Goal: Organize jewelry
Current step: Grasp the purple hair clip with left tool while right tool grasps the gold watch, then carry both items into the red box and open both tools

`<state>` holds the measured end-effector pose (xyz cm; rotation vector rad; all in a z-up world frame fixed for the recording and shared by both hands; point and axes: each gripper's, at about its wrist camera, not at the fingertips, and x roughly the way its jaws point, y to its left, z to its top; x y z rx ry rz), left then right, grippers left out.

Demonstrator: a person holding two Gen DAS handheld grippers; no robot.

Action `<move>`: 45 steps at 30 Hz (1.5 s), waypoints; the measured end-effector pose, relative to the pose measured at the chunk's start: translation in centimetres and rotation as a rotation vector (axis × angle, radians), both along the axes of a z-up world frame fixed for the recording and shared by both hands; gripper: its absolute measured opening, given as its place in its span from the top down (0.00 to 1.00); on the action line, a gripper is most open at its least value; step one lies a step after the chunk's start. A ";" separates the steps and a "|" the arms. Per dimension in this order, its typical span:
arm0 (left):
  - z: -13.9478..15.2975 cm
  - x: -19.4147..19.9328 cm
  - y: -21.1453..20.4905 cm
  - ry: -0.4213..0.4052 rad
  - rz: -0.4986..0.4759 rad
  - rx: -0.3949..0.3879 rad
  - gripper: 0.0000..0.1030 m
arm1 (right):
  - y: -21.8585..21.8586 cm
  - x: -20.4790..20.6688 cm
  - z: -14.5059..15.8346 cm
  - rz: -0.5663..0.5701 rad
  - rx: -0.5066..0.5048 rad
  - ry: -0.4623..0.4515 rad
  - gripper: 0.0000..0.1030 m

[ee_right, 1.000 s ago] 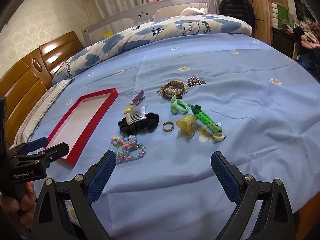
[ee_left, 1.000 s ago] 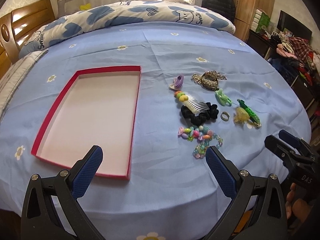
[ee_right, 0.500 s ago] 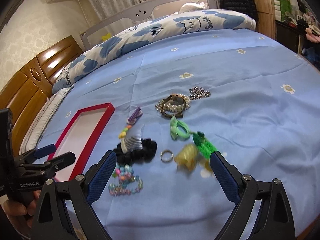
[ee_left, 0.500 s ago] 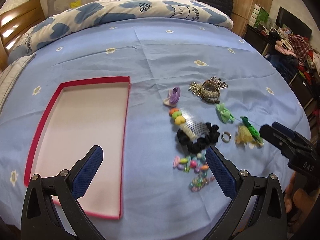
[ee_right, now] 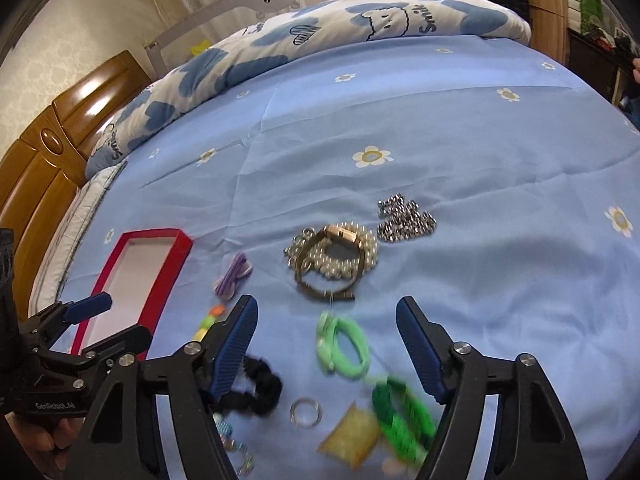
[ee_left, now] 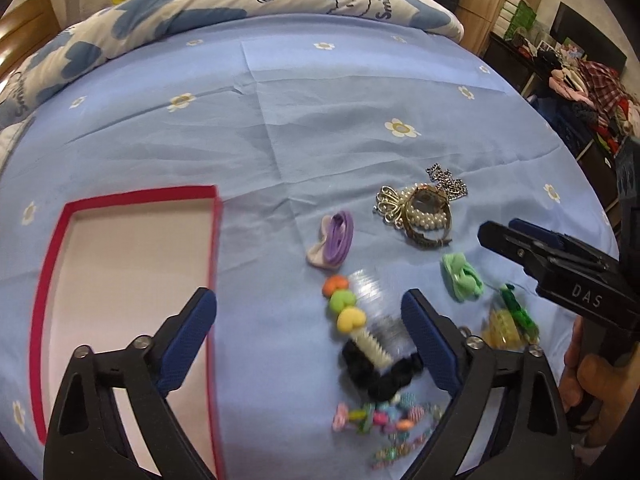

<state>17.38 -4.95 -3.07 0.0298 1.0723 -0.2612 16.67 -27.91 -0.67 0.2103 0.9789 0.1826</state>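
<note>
A heap of jewelry lies on the blue bedsheet: a pearl bracelet with a watch, a silver chain, a purple hair tie, a bead-topped comb on a black scrunchie, a bead string, a ring. The red-rimmed tray sits to their left. My left gripper hovers over the comb, jaws closing, gripping nothing. My right gripper hangs above a light green hair tie, jaws closing, pads clear of it.
A folded quilt with blue hearts lies at the far end of the bed, a wooden headboard to the left. Cluttered shelves and clothes stand beyond the bed's right edge. A yellow clip and green braid lie near me.
Both grippers have moved forward over the bed toward the jewelry, which now sits lower and larger in both views. Both pairs of jaws have narrowed, the right one more.
</note>
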 end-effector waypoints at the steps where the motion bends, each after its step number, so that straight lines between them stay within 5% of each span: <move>1: -0.2 0.5 -0.2 0.005 -0.004 0.001 0.13 | -0.1 0.5 -0.1 0.001 0.001 -0.001 0.32; 11: -3.5 4.6 -1.1 0.080 -0.034 -0.013 0.25 | -0.6 5.5 -3.6 0.039 -0.013 0.105 0.53; 17: -4.5 6.0 -1.8 0.108 -0.059 -0.033 0.45 | -0.1 7.0 -4.2 0.073 -0.023 0.095 0.62; 22: -5.4 6.5 -2.4 0.127 -0.081 -0.029 0.82 | -0.1 7.8 -4.9 0.086 -0.037 0.103 0.75; 25: -5.6 6.5 -2.2 0.125 -0.080 -0.043 0.92 | -0.1 7.9 -5.0 0.099 -0.039 0.105 0.80; 32: -3.9 5.7 -1.2 0.082 -0.076 -0.075 0.93 | -0.5 7.1 -4.6 0.110 -0.002 0.086 0.91; 45: 0.2 2.9 3.6 0.024 -0.015 -0.178 0.94 | 2.2 4.5 -0.3 0.136 0.073 0.011 0.92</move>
